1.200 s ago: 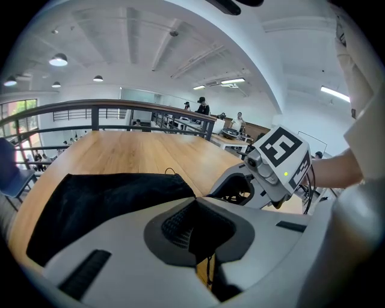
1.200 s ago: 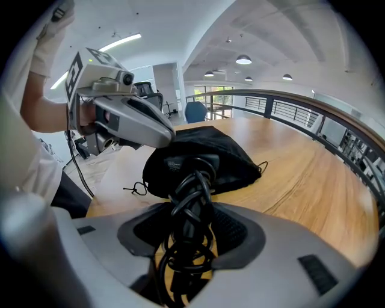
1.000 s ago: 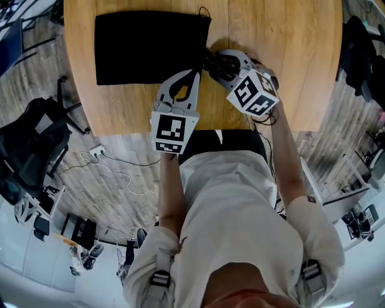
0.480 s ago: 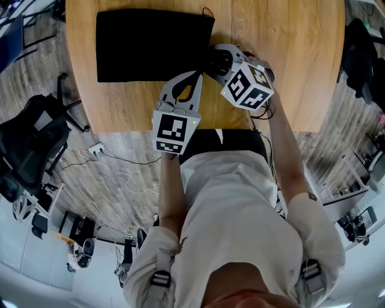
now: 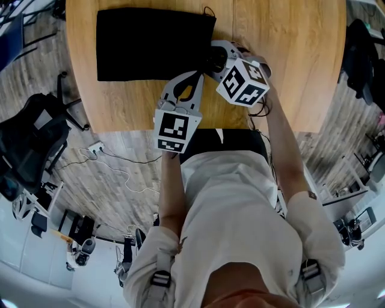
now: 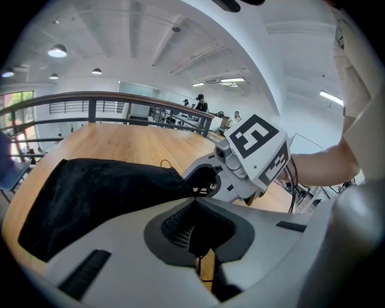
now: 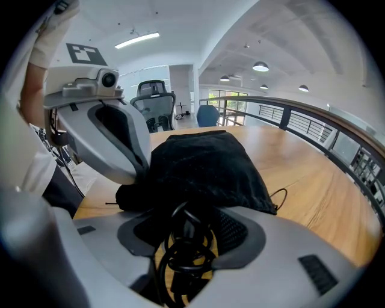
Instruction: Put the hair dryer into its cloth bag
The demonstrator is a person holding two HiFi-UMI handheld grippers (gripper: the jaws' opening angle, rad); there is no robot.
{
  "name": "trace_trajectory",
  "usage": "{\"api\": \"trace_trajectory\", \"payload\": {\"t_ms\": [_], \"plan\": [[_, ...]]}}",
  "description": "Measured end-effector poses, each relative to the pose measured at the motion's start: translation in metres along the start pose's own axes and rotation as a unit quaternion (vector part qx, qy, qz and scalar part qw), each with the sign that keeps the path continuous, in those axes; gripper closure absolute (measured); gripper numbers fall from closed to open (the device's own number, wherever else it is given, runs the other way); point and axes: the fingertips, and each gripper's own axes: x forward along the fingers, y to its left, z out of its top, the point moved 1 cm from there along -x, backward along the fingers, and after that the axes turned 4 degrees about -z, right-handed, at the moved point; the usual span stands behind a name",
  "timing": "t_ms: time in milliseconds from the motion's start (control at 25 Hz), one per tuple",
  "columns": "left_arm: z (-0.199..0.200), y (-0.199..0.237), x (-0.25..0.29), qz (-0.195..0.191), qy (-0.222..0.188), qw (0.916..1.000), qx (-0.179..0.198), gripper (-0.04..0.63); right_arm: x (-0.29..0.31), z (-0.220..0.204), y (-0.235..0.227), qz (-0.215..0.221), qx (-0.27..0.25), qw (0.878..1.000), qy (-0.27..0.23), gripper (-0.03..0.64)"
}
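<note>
**Dryer at the bag's mouth, both grippers busy**

My right gripper (image 5: pixel 216 57) is clamped on the hair dryer (image 7: pixel 180 231). Its jaws stand wide around the black body, and the coiled black cord (image 7: pixel 186 261) sits between the pads. I am holding the dryer about midway along the tabletop (image 5: pixel 289 66), back from the near edge and right against the right end of the cloth bag (image 5: pixel 150 45). I cannot tell whether the dryer rests on the wood.

The bag lies spread over the left part of the tabletop, reaching close to its left edge. A thin drawstring loop (image 5: pixel 205 10) pokes out at the bag's far right corner. My left gripper (image 5: pixel 195 75) is at the bag's near right corner, with its jaws drawn together and black cloth pinched between them. The two grippers are just beside each other, with the left one closer to the tabletop's near edge.
</note>
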Motion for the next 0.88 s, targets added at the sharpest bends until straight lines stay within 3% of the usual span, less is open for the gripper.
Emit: {"api": "trace_trajectory", "payload": {"t_ms": [880], "plan": [[-0.003,0.003,0.006,0.011,0.022,0.9996,0.012,0.575,-0.007,-0.011,0.0,-0.018,0.007,1.0,0.002,0.322]]}}
